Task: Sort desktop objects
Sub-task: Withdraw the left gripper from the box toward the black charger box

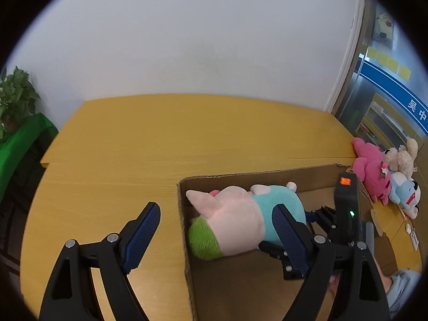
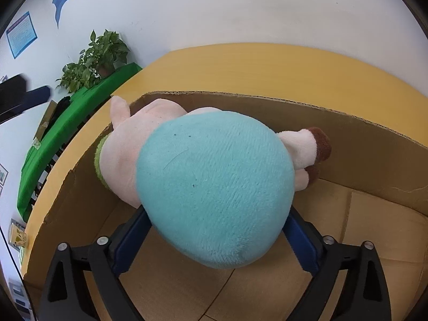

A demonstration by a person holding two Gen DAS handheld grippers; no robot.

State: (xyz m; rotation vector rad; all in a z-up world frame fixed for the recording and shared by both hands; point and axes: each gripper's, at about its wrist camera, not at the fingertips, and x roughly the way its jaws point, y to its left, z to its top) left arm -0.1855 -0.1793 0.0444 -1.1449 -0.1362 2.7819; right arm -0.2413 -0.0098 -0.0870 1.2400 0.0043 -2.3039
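Left wrist view: the plush pig (image 1: 235,222) lies inside the cardboard box (image 1: 187,240) on the tabletop (image 1: 120,155), apparently its sorting bin. The left gripper (image 1: 216,224) hangs empty, jaws wide.

Right wrist view: the right gripper (image 2: 216,230) straddles the pig's teal body, jaws wide; whether the pads still touch, I cannot tell.

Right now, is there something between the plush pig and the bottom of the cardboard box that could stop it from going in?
Nothing visible blocks it. The plush pig is already inside the cardboard box, between the open fingers of the right hand-held gripper. The box floor that shows around the pig is bare; what lies under the pig itself is hidden.
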